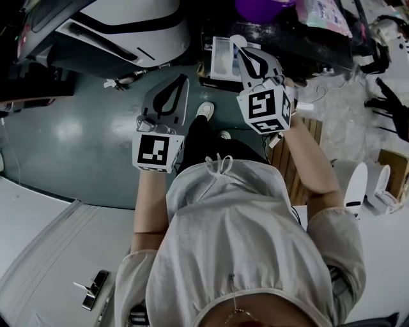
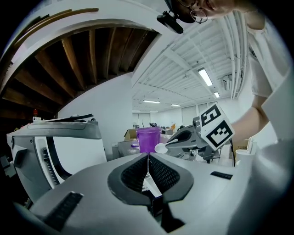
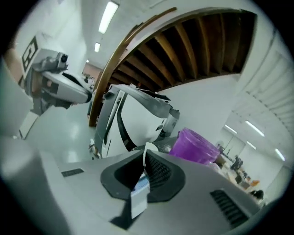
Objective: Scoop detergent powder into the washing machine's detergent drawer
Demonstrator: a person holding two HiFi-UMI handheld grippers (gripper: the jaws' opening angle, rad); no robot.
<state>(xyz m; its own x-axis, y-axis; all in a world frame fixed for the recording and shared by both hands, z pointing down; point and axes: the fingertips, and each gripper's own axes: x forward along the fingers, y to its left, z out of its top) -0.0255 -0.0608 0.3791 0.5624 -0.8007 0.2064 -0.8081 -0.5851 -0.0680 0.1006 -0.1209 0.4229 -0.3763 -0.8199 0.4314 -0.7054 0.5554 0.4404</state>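
My right gripper (image 1: 245,53) is shut on the handle of a small white scoop (image 1: 238,43), held over the near edge of a dark counter. From the left gripper view the scoop's bowl (image 2: 161,148) sticks out of the right gripper (image 2: 172,141), in front of a purple tub (image 2: 148,139). In the right gripper view only a white sliver of the scoop (image 3: 147,149) shows between the jaws, with the purple tub (image 3: 195,146) just beyond. My left gripper (image 1: 181,82) hangs shut and empty over the floor, right of the white washing machine (image 1: 134,29).
A pale open box (image 1: 220,59) sits on the dark counter (image 1: 307,45), which is dusted with white powder. A pink-patterned bag (image 1: 323,14) lies beside the purple tub (image 1: 259,7). The person's shoes (image 1: 206,110) stand on grey-green floor. Wooden slats (image 1: 291,163) lie at right.
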